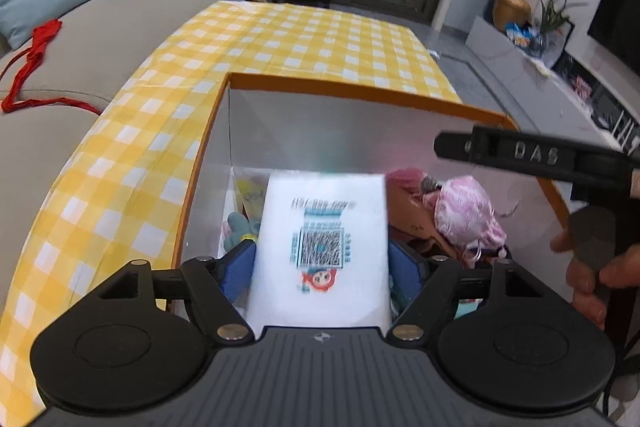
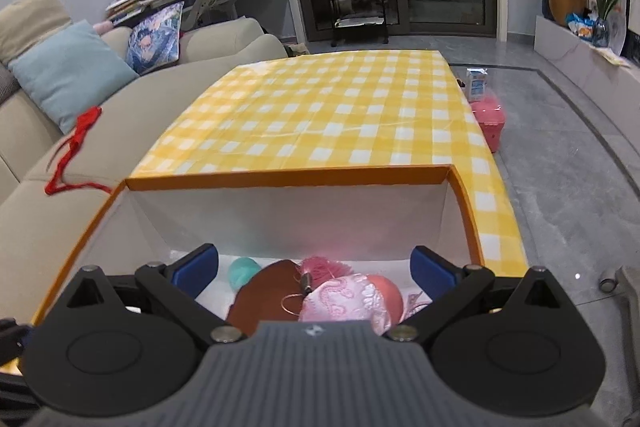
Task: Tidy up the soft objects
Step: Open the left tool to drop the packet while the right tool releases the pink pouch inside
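Note:
A white tissue packet (image 1: pixel 320 227) with a printed code hangs between the blue pads of my left gripper (image 1: pixel 322 263), over the orange-rimmed box (image 1: pixel 360 95). The pads stand just at its sides without squeezing it. In the box lie a pink embroidered pouch (image 1: pixel 464 215), a brown soft piece (image 2: pixel 264 291) and a teal ball (image 2: pixel 242 273). My right gripper (image 2: pixel 316 267) is open wide above the pink pouch (image 2: pixel 344 301), with nothing between its pads. Its black finger (image 1: pixel 520 151) and a hand (image 1: pixel 588 279) show at the right of the left wrist view.
The box (image 2: pixel 280 177) stands at the near end of a table with a yellow checked cloth (image 2: pixel 340 107). A beige sofa (image 2: pixel 48 187) with a blue cushion (image 2: pixel 68 71) and a red cord (image 2: pixel 72 151) lies left. A pink basket (image 2: pixel 490 119) and a carton (image 2: pixel 476 83) sit on the floor at the right.

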A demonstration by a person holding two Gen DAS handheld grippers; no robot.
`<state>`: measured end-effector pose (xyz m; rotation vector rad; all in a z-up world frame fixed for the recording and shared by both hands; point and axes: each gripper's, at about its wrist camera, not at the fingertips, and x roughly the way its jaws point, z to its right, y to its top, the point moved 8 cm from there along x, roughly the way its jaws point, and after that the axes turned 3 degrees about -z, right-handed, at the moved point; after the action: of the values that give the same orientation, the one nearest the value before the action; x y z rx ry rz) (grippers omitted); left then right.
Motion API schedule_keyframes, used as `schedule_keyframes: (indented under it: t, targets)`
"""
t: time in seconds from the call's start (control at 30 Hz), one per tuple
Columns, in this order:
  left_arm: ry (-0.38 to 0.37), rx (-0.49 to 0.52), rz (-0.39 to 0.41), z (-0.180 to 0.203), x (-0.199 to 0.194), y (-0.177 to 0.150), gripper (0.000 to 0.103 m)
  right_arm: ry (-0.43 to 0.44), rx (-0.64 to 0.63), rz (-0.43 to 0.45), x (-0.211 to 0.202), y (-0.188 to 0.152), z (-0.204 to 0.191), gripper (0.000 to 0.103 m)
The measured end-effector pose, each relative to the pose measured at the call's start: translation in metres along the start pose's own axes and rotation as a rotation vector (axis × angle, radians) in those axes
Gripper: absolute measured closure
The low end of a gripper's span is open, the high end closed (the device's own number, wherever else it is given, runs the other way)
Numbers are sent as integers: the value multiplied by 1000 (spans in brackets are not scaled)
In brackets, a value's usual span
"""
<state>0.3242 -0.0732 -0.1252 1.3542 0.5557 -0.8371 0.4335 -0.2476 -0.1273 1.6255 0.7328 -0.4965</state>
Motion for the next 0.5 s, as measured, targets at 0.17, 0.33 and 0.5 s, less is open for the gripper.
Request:
schedule_keyframes:
  t: [0.17, 0.33, 0.5]
  targets:
    - [34, -67, 17, -8, -3, 5, 11, 11, 23, -6, 1, -1, 1, 3]
    - [-35, -87, 41, -7, -10, 8, 6, 21, 35, -5, 1, 0, 2, 3]
    - [-7, -91, 54, -7, -12, 12, 6, 26, 40, 10, -2, 1, 2, 3]
